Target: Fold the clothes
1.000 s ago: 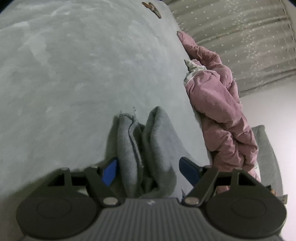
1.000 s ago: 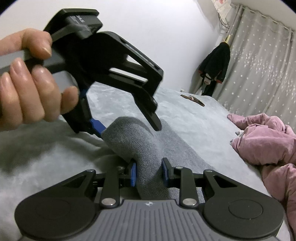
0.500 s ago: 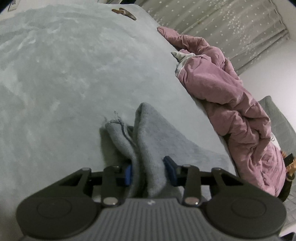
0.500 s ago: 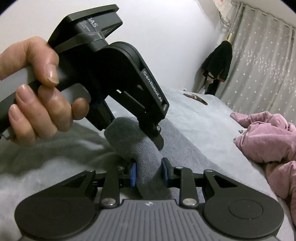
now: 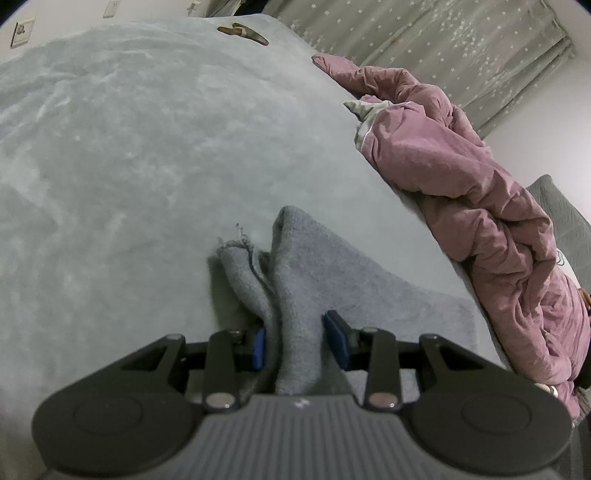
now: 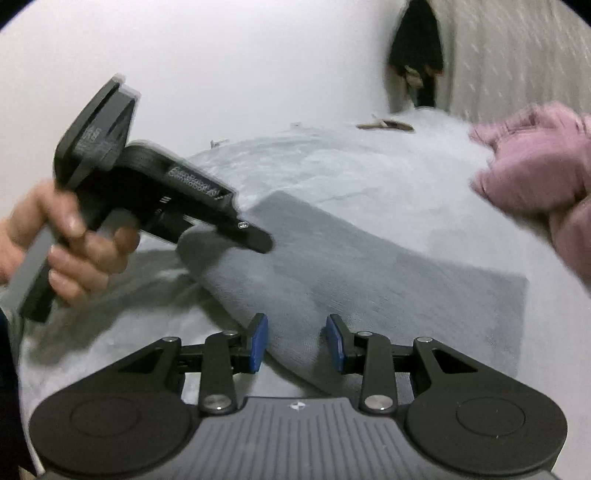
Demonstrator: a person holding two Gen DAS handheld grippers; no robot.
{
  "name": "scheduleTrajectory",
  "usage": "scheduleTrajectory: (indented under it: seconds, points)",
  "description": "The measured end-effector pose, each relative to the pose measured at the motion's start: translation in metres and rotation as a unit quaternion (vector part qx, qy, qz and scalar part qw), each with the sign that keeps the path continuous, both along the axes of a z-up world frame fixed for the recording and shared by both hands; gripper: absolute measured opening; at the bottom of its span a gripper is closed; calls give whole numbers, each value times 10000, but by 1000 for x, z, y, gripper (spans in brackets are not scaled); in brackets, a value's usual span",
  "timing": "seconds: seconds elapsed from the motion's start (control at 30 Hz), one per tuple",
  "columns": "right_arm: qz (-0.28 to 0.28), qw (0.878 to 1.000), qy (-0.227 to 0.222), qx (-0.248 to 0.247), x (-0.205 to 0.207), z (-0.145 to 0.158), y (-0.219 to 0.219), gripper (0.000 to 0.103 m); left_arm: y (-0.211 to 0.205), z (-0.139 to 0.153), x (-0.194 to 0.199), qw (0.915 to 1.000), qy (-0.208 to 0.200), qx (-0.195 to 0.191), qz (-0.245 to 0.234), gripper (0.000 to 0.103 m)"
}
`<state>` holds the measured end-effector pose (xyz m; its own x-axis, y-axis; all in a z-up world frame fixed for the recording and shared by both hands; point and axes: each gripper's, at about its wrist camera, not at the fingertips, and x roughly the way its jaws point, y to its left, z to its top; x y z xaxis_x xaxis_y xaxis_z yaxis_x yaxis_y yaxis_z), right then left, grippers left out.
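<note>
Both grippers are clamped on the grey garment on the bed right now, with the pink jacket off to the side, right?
Not quite. Only the left gripper is clamped on the grey garment. In the right wrist view the right gripper is opening, its pads off the cloth. The pink jacket does lie to the side on the bed.

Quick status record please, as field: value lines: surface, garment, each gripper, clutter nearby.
surface: pale grey bed cover
garment: grey knit cloth, one end bunched and lifted, the rest flat
left gripper: shut on a gathered fold of the cloth
right gripper: jaws opening, pads clear of the cloth, its edge lying below them
clutter: pink padded jacket heaped at the bed's edge; small brown object at the far end
</note>
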<state>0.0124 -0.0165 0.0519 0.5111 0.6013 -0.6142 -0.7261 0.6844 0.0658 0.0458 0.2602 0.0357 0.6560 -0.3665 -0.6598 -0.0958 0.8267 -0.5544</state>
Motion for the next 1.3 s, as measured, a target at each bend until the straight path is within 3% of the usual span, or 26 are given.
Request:
scheduleTrajectory:
  seconds: [0.3,0.7,0.73,0.8,0.93,1.13,1.2,1.3]
  points:
    - [-756,9876,1151,756,36,12,-52,34,0,-1,-2,10000,-3,49,-12,33]
    - [-2006,9590,1657,1122,66,12,-106,39,2,-3,-1,10000,56,30,7,37]
    - [-2058,9574,1676,1134,67,11,-107,41,2,-3,0,10000,56,36,5,37]
    - [-2232,9536,1696,1099,69,10,-110,59,2,-3,0,10000,60,46,1,38]
    - [-2581,9424,1823,1099,74,5,-120,62,2,-3,1,10000,73,28,5,38]
    - [-2682,9109,2453,1954,87,-16,-138,73,2,-4,1,10000,89,-16,8,38]
    - [-2704,9056,2496,2107,90,-20,-139,73,3,-5,1,9999,101,-41,13,39]
    - [-2667,9075,2408,2176,90,-22,-133,74,3,-5,3,9999,107,-54,16,40]
